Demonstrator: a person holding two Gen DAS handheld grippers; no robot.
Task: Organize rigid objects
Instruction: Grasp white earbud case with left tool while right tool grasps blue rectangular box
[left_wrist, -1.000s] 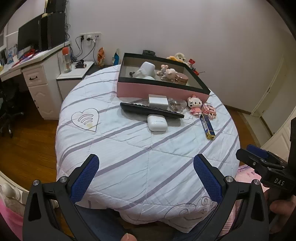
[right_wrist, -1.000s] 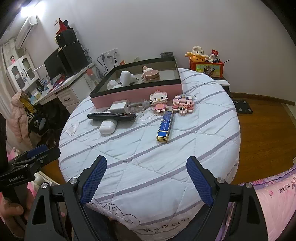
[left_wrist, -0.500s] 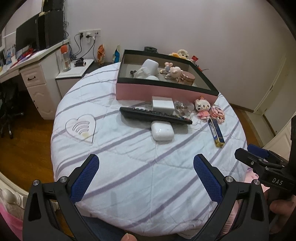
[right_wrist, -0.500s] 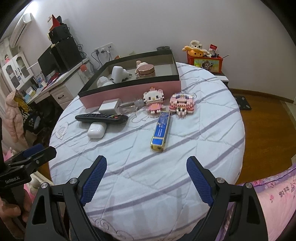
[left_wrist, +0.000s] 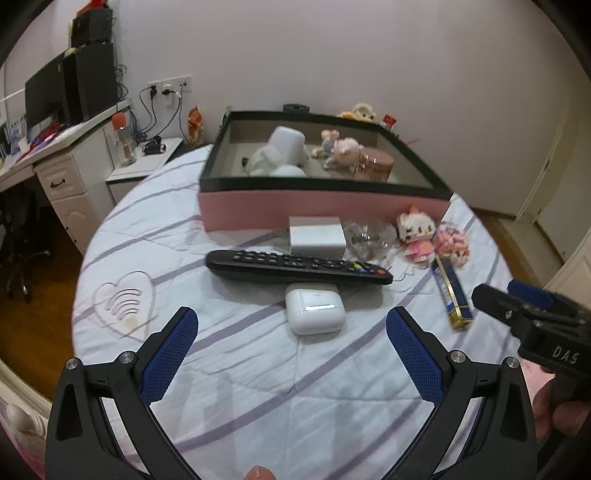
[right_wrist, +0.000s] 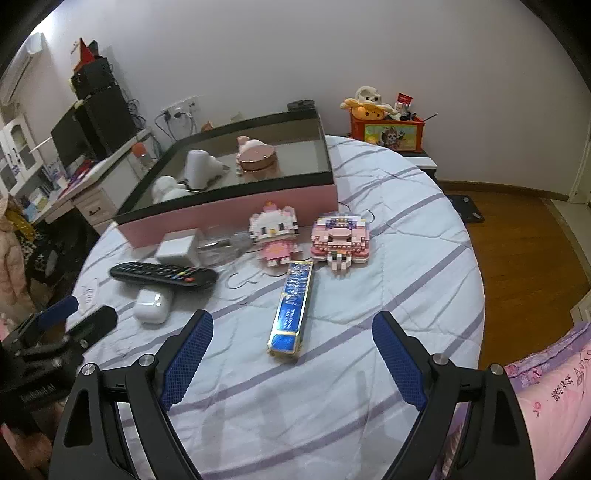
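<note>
On a round bed with a striped quilt (left_wrist: 258, 369) lie a black remote (left_wrist: 295, 266), a white earbud case (left_wrist: 314, 312), a white charger block (left_wrist: 317, 236), a crumpled clear wrapper (left_wrist: 367, 236), two pink brick figures (right_wrist: 275, 236) (right_wrist: 340, 242) and a long blue box (right_wrist: 293, 308). Behind them stands a pink box with a black rim (left_wrist: 321, 205) holding a white item, a pink toy and a round copper tin. My left gripper (left_wrist: 291, 343) is open, just short of the earbud case. My right gripper (right_wrist: 291, 350) is open around the near end of the blue box.
A desk with a monitor (left_wrist: 55, 96) and drawers stands at the left, with a small white side table (left_wrist: 147, 162) beside the bed. An orange toy box (right_wrist: 386, 131) sits on a stand behind the bed. Wooden floor (right_wrist: 517, 240) lies to the right.
Both grippers have moved forward over the bed toward the objects, which now look larger and closer. Both stay open and empty.
</note>
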